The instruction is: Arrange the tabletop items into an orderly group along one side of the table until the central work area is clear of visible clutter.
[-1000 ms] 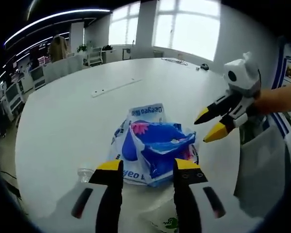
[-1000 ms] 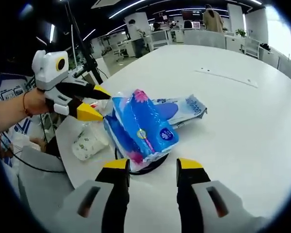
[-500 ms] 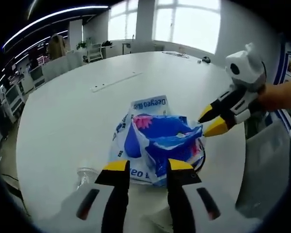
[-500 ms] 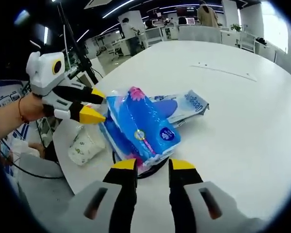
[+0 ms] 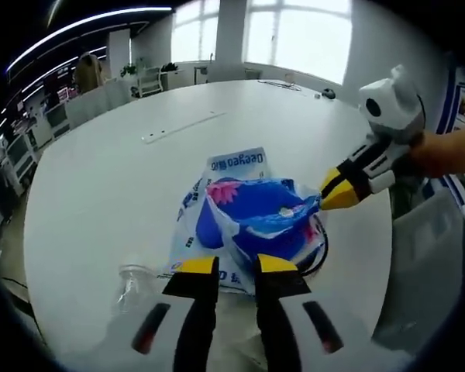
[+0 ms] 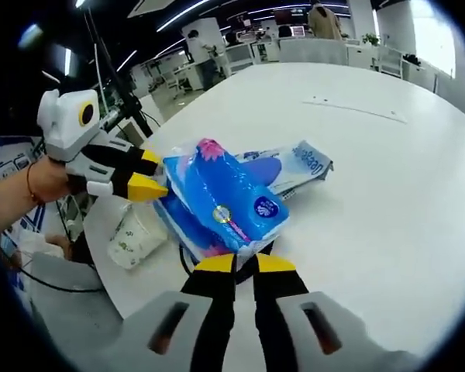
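A blue tissue pack (image 5: 256, 221) (image 6: 225, 201) with a pink flower print is held just over the white table, above a flat white-and-blue packet (image 5: 236, 163) (image 6: 298, 167). In the left gripper view my left gripper (image 5: 236, 266) has its jaws drawn in on the pack's near edge. The right gripper (image 5: 335, 192) comes in from the right and pinches the pack's far corner. In the right gripper view my right gripper (image 6: 246, 263) is nearly closed on the pack's lower edge, and the left gripper (image 6: 149, 173) grips the pack's end from the left.
A paper cup (image 6: 132, 236) lies on its side near the table edge. A clear plastic cup (image 5: 132, 283) lies left of my left jaws. A black cable loop (image 5: 322, 249) sits under the pack. A thin white strip (image 5: 182, 126) lies farther out on the table (image 5: 101, 194).
Both grippers have closed from wide open onto the blue tissue pack. The right gripper has moved in to the pack's corner, and the pack now sits slightly lifted between them.
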`<act>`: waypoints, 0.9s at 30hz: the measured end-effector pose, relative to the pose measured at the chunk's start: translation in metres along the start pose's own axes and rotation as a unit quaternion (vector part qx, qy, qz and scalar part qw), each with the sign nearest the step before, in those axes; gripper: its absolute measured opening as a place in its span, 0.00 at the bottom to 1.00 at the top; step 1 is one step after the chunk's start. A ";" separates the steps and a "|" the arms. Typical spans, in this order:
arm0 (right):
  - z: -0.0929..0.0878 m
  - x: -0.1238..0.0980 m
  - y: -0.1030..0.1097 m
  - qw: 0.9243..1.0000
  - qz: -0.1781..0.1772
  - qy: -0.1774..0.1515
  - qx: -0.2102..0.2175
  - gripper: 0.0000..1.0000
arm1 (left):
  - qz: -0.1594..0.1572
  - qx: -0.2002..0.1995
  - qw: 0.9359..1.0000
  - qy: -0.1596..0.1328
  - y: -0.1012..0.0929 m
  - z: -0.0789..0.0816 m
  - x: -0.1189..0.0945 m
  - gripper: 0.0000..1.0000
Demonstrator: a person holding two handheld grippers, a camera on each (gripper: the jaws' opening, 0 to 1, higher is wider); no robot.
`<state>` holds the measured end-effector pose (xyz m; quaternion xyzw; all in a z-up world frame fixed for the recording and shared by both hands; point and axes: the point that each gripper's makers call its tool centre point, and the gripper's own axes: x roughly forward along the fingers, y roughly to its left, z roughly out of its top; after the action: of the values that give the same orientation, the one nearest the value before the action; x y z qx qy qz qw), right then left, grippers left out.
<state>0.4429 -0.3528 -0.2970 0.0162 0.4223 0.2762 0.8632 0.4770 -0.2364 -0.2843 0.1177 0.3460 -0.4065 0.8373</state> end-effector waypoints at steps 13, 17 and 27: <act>0.002 0.000 0.005 1.000 0.010 0.000 0.008 0.00 | -0.008 -0.011 1.000 0.001 -0.003 -0.001 -0.001 0.05; 0.002 -0.001 0.007 1.000 0.012 0.001 0.010 0.00 | -0.011 -0.014 1.000 -0.003 -0.005 0.001 -0.002 0.03; 0.009 -0.005 0.009 1.000 0.016 -0.008 0.013 0.00 | -0.008 -0.024 1.000 -0.015 -0.005 0.006 -0.009 0.01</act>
<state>0.4430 -0.3459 -0.2854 0.0363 0.4184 0.2840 0.8619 0.4726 -0.2373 -0.2734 0.0889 0.3437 -0.4069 0.8417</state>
